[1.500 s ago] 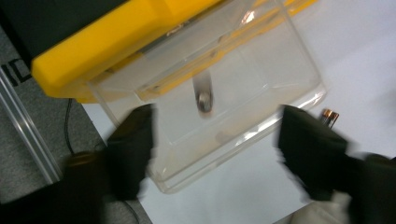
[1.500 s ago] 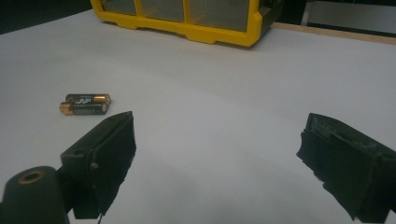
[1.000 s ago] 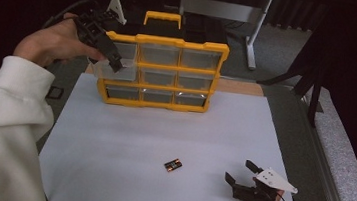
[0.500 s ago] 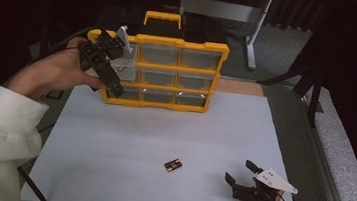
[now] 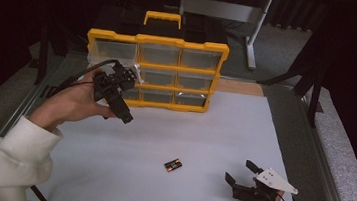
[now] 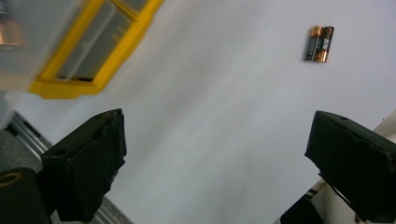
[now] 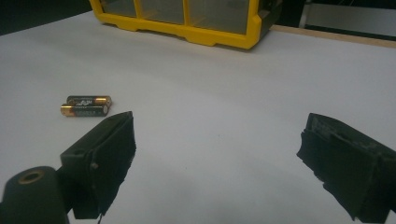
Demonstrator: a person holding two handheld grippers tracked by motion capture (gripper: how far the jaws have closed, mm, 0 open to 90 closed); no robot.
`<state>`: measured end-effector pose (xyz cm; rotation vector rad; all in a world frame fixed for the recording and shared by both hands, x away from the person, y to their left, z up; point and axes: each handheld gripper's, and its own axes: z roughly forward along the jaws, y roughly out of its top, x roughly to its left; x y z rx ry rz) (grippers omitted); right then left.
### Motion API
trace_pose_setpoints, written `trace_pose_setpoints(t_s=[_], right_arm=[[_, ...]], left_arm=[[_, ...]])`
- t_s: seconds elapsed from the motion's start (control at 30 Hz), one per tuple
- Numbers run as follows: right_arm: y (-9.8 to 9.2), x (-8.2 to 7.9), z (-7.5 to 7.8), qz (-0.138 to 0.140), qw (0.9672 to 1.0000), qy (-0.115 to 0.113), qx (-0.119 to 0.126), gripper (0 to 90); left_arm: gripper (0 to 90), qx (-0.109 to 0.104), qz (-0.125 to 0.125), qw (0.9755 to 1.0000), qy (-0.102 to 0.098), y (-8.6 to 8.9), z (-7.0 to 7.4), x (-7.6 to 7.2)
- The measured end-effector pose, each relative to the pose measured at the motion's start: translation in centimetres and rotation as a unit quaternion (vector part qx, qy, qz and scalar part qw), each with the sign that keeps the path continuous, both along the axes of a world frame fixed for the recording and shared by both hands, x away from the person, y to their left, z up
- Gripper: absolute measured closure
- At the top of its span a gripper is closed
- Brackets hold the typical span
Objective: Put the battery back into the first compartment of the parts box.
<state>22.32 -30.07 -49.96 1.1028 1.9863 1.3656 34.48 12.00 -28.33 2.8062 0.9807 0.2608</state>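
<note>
My left gripper [image 5: 125,116] hangs above the table [image 5: 213,134] just in front of the yellow organizer [image 5: 154,73], fingers spread wide and holding nothing. From its own camera the pair of batteries [image 6: 320,44] lies ahead and off to the right, well apart. In the middle of the table the batteries [image 5: 172,166] rest side by side, long axis slanting. My right gripper [image 5: 245,178], equally wide and empty, sits lower and nearer them, so I judge it the better reach.
</note>
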Motion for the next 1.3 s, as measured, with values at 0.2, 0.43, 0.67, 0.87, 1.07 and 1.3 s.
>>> trace_pose_setpoints(t_s=[0.2,0.43,0.67,0.87,1.07,1.3], right_arm=[[0.0,0.0,0.0,0.0,1.0,0.0,0.0,10.0],[0.0,0.0,0.0,0.002,1.0,0.0,-0.002,10.0],[0.0,0.0,0.0,0.002,1.0,-0.001,-0.003,10.0],[0.0,0.0,0.0,0.003,1.0,-0.001,-0.002,10.0],[0.0,0.0,0.0,0.004,1.0,-0.001,-0.004,10.0],[0.0,0.0,0.0,0.004,1.0,0.001,-0.003,10.0]], left_arm=[[5.9,-0.006,-0.011,0.9998,0.015,-1.5,-3.6,-0.3],[5.9,-0.012,-0.014,0.9997,0.018,-3.4,-7.4,-0.5],[6.6,-0.019,-0.022,0.999,0.032,-5.9,-11.4,-0.7],[6.8,-0.018,-0.025,0.9985,0.045,-7.5,-13.7,-0.8],[7.8,-0.015,-0.042,0.9975,0.055,-8.9,-15.1,-0.7],[10.0,-0.014,-0.053,0.9961,0.069,-10.5,-16.5,-0.5]])
